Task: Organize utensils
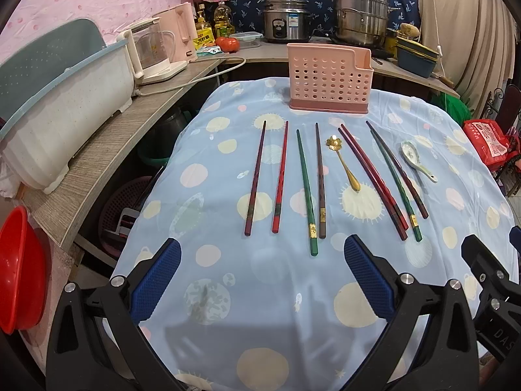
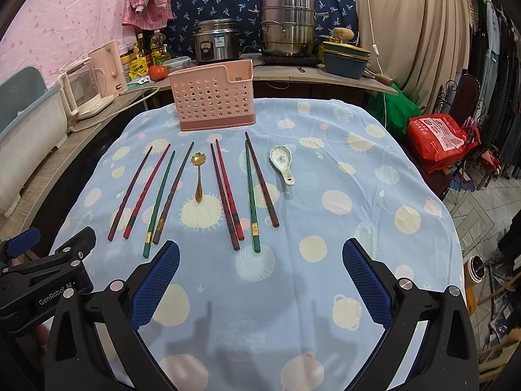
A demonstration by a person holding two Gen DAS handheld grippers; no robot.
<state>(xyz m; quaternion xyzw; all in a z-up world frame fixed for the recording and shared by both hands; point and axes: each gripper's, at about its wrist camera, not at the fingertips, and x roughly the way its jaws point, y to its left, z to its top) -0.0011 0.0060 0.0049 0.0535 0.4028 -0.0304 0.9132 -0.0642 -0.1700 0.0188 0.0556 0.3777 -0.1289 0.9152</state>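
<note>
A pink perforated utensil holder [image 1: 329, 79] [image 2: 213, 97] stands at the table's far side. Several chopsticks lie in a row in front of it, among them a green one [image 1: 306, 192] [image 2: 250, 195] and red ones [image 1: 280, 176] [image 2: 228, 192]. A gold flower spoon [image 1: 345, 163] [image 2: 198, 176] lies among them, and a white ceramic spoon [image 1: 416, 159] [image 2: 282, 163] lies at the right end. My left gripper [image 1: 262, 254] is open and empty above the near cloth. My right gripper [image 2: 260, 254] is open and empty beside it, also short of the chopsticks.
The table has a blue spotted cloth [image 1: 247, 293] [image 2: 325, 228]. A counter at the left and back holds a kettle [image 1: 153, 52], a rice cooker [image 2: 215, 44], a steel steamer pot [image 2: 288, 27] and a white dish rack [image 1: 62, 110]. A red bag [image 2: 439, 140] sits at the right.
</note>
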